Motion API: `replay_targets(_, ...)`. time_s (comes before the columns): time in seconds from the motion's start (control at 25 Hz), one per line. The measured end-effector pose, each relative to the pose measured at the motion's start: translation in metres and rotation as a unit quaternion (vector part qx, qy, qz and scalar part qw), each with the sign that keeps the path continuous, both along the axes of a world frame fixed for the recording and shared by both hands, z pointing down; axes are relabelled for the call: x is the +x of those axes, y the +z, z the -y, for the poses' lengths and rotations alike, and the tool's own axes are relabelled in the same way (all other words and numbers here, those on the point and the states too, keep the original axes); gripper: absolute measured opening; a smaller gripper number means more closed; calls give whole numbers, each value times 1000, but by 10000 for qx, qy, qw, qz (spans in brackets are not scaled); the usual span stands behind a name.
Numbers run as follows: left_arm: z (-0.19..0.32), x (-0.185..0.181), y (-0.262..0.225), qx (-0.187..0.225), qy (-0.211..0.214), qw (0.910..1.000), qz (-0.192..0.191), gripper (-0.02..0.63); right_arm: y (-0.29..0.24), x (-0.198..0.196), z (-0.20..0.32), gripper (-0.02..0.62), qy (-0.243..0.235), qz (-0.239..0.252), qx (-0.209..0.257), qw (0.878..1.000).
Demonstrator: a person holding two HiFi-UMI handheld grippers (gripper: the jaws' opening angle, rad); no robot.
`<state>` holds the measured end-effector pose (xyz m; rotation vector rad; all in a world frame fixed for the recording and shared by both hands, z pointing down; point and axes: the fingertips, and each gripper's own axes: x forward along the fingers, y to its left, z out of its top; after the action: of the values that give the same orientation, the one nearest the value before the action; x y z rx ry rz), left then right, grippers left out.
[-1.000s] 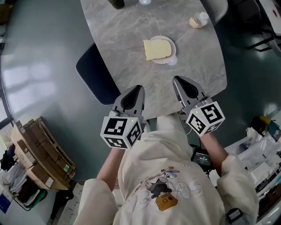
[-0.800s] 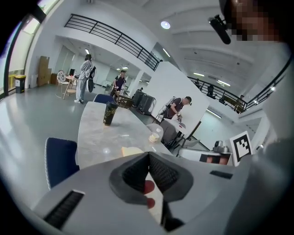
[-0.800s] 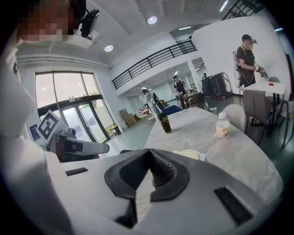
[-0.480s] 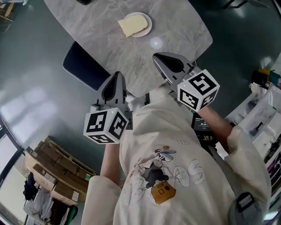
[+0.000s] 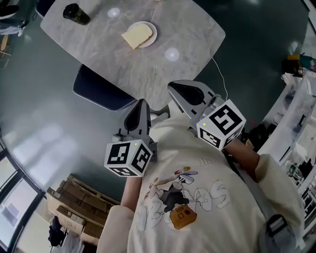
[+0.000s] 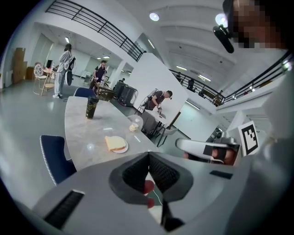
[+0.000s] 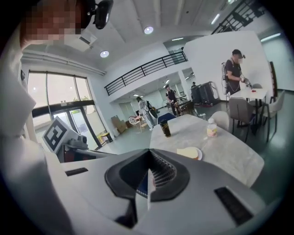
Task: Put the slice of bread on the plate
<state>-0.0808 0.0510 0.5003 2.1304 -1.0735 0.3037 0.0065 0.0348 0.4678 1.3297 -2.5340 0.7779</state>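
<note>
A slice of pale bread (image 5: 133, 36) lies on a small white plate (image 5: 152, 29) on the grey marble table (image 5: 163, 29). The left gripper view shows the same bread (image 6: 112, 143) and plate (image 6: 124, 149), and so does the right gripper view, bread (image 7: 186, 152) on plate (image 7: 199, 154). Both grippers hover off the table, close in front of the person's chest. My left gripper (image 5: 143, 104) is shut and empty, its tips meeting (image 6: 148, 153). My right gripper (image 5: 172, 88) also looks shut with nothing in it (image 7: 148, 151).
A dark cup (image 5: 76, 13) stands at the table's far left, and a small bottle (image 7: 211, 128) is further back. A navy chair (image 5: 101, 91) is tucked at the near edge. Cardboard boxes (image 5: 74, 210) sit on the floor. Several people stand in the hall beyond.
Both grippers have drawn back from the table and risen towards the person's chest. The table and plate now sit further away in the head view.
</note>
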Motion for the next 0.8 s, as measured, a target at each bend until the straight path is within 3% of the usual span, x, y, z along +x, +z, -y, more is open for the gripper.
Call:
replay_targets(0.24, -26, -9, -22, 186, 241, 9995, 129, 11, -12, -6, -42, 5, 552, -614, 468, 9955)
replay_targets(0.48, -29, -9, -25, 498, 167, 9983, 235, 11, -32, -8, -48, 5, 699, -557, 1230, 9884)
replay_targets(0.64, -25, -7, -29, 474, 232, 9984, 213, 11, -41, -8, -55, 5, 805, -640, 1268, 9866)
replay_targets(0.8, -22, -12, -43, 702, 197, 9970, 248, 11, -48, -12, -53, 6, 712, -810, 1328, 9853)
